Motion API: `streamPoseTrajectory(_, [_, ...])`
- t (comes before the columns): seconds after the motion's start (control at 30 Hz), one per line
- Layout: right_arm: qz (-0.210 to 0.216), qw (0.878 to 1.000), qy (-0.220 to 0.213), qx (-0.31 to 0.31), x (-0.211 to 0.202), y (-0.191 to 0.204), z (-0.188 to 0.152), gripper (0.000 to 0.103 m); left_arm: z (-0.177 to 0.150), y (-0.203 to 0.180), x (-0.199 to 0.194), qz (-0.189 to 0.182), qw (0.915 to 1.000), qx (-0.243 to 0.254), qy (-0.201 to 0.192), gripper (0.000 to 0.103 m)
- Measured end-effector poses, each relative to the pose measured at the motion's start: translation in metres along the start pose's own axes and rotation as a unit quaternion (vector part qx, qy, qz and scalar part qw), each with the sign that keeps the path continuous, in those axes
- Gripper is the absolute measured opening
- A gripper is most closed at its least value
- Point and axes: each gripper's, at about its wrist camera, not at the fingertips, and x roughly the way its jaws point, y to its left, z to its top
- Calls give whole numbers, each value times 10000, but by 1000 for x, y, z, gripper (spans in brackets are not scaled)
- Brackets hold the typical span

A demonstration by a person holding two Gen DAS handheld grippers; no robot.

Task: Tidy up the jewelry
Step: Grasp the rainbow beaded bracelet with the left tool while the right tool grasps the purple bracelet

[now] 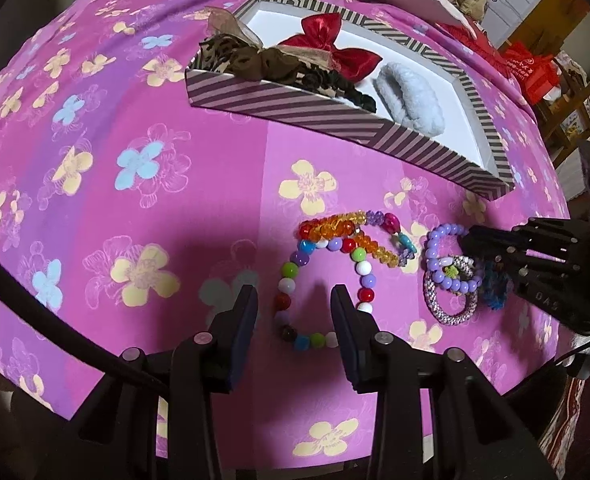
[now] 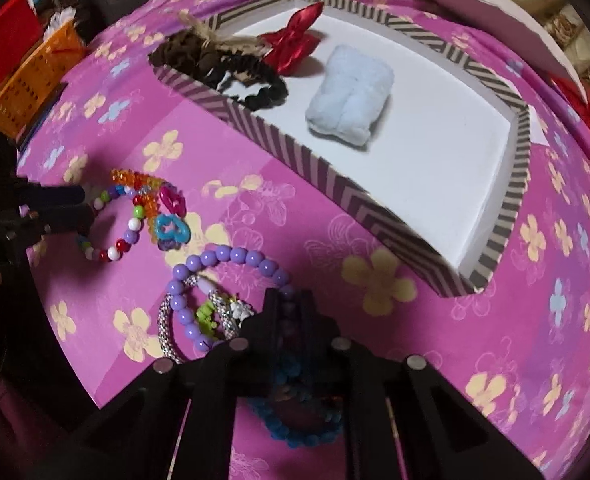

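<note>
Left gripper [image 1: 294, 312] sits bottom center of the left wrist view, jaws spread and empty, straddling one side of the multicolor bead bracelet [image 1: 359, 256]. Striped box [image 1: 295, 110] with the hair ties is up top.

Over in the right wrist view, the right gripper [image 2: 285, 316] at lower center looks clenched on the purple bead bracelet [image 2: 231, 255], which lies tangled with the silver bracelet [image 2: 167, 320] and blue bracelet [image 2: 295, 428]. So I'd say it's the pickup step; next it needs a clean lift without dragging the neighbors, then over to the box at upper right.
</note>
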Motion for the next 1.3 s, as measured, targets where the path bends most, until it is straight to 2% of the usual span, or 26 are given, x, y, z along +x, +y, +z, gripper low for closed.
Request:
streamPoseTrajectory(0.23, [288,9954,-754,525,-44,-17,-4,10,1,1,6,-19,9999,-75,73,44])
streamPoseTrajectory(0.47, [344,9895,-1215,702,-74,-20,-3,10,1,-2,8,24,10000,-49,-1,44])
streamPoseTrajectory(0.53, [352,9884,-1266,756,-76,-22,-4,10,1,-2,9,36,10000,-40,-38,43])
streamPoseTrajectory(0.57, [349,9882,-1275,779,-77,-24,-4,10,1,-3,9,23,10000,-37,-56,37])
streamPoseTrajectory(0.6, [342,9880,-1285,790,-78,-24,-5,10,1,-3,9,22,10000,-12,-57,25])
streamPoseTrajectory(0.67, [326,9878,-1291,813,-79,-26,-6,10,1,-3,10,100,9999,57,-89,16])
streamPoseTrajectory(0.83, [324,9863,-1361,869,-84,-30,-8,10,0,1,1,-68,9996,-14,-279,16])
streamPoseTrajectory(1.1, [295,9847,-1487,855,-96,-30,-6,10,6,-5,-36,-181,9972,186,-697,16])
streamPoseTrajectory(1.3, [273,9844,-1528,824,-103,-29,-5,10,10,-9,-52,-237,9959,228,-839,16])
